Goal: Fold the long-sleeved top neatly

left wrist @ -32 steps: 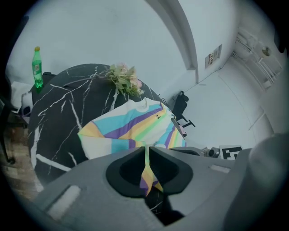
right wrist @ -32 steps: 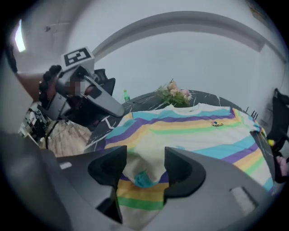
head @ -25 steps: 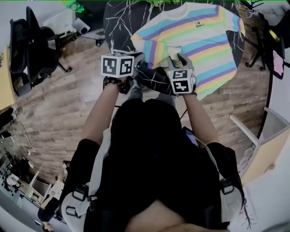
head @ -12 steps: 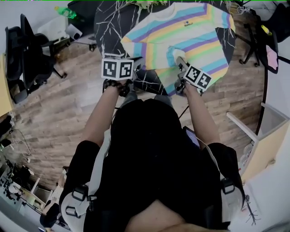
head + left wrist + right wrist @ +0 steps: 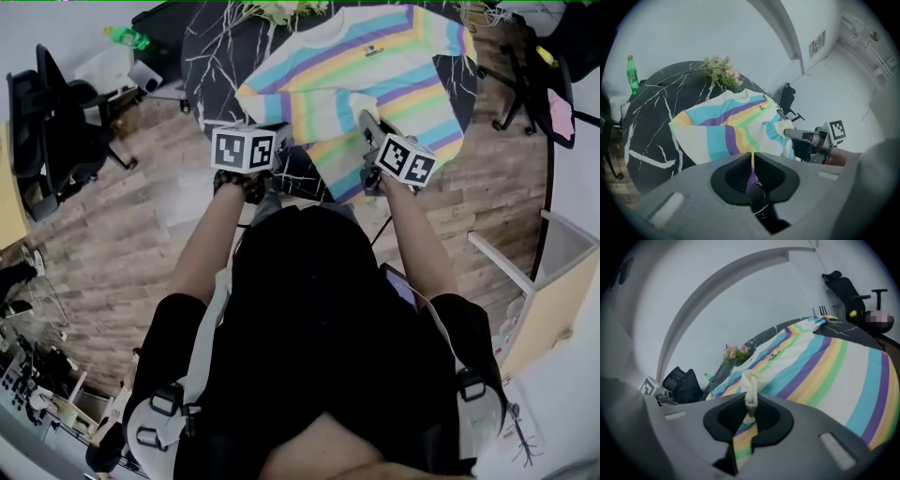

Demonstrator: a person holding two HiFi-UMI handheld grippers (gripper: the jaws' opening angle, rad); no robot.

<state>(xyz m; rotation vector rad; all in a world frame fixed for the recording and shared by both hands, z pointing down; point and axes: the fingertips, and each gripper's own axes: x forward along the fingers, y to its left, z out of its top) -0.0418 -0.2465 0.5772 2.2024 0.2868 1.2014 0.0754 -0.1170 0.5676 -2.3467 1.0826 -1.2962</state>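
1. While the striped top [image 5: 366, 75] lies flat on the black table [image 5: 211, 56], collar toward the far side and hem at the near rim, both grippers hold cloth.
2. Left gripper [image 5: 752, 164]: jaws together on a thin fold of the top's near-left edge, beside the table's near rim.
3. Right gripper [image 5: 750, 411]: jaws have just been closing and pinch the cream cuff [image 5: 750, 383].
4. Collar-to-hem, the top runs away from both tools. The right one sits farther onto the table, so it probably leads the sleeve across.
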